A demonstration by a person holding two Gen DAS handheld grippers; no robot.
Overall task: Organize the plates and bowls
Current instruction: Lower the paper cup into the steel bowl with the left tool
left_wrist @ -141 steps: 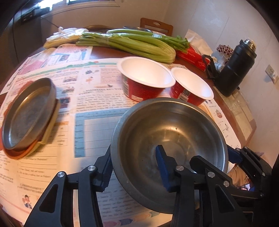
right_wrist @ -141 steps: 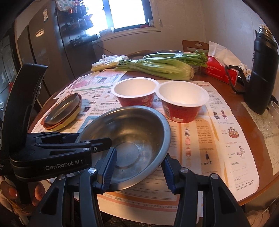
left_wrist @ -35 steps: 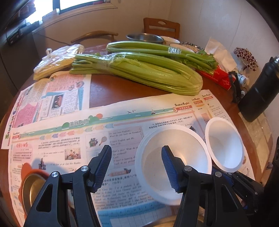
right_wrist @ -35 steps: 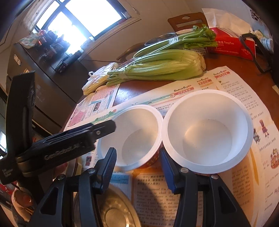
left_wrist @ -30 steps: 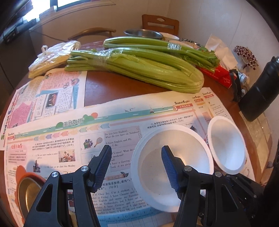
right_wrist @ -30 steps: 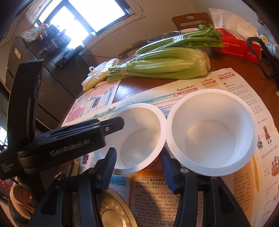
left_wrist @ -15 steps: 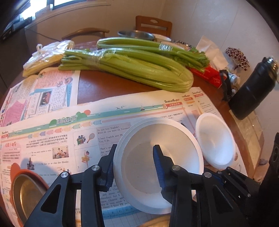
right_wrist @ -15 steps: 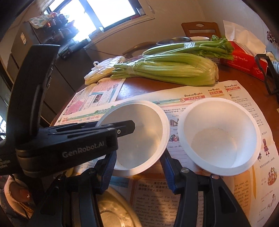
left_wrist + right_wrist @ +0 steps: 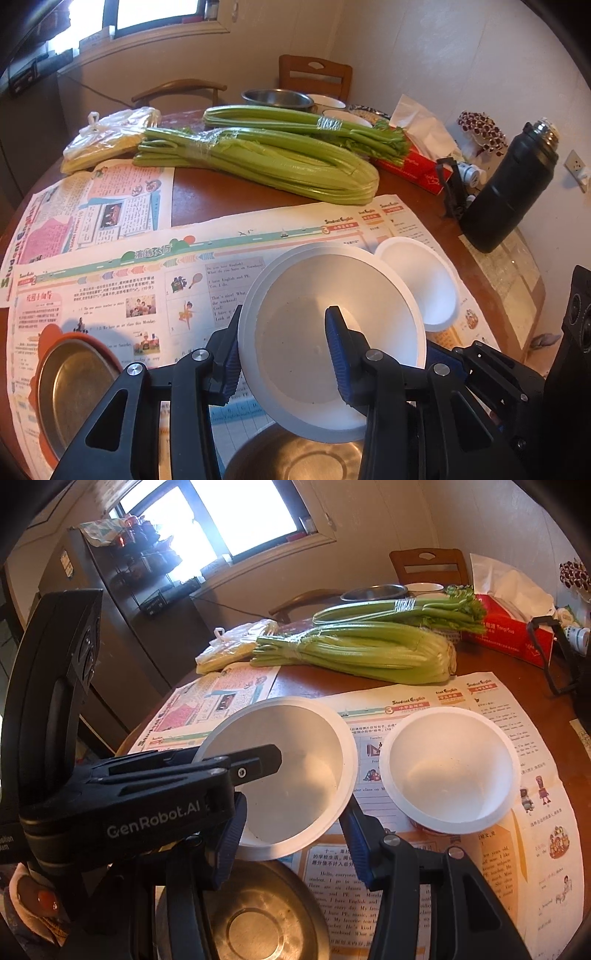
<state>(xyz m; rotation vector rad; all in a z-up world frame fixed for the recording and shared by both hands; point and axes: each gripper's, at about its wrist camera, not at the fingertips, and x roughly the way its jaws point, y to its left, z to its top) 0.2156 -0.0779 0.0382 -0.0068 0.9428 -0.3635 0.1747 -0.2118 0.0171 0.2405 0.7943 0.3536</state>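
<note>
A white paper bowl (image 9: 295, 332) (image 9: 295, 760) hangs tilted above the newspaper. My left gripper (image 9: 282, 321) (image 9: 255, 764) is shut on its near wall, one finger inside and one outside. My right gripper (image 9: 291, 812) sits just below the bowl's near rim. Its fingers stand apart on either side of the rim, and no pad visibly presses on it. A second white bowl (image 9: 417, 280) (image 9: 447, 771) with a red body rests on the paper to the right. A steel bowl (image 9: 295, 458) (image 9: 258, 923) lies under the grippers. A steel plate (image 9: 74, 384) lies in an orange plate at the left.
Celery bundles (image 9: 258, 158) and a plastic bag (image 9: 107, 136) fill the far half of the round table. A black flask (image 9: 509, 192) and a red tissue box (image 9: 417, 166) stand at the right. Another steel bowl (image 9: 277, 98) sits far back, by two chairs.
My left gripper shut on the wall of the left white bowl, then lifted and tilted it off the newspaper. The right gripper rose alongside, still straddling that bowl. Earlier both were at the steel bowl.
</note>
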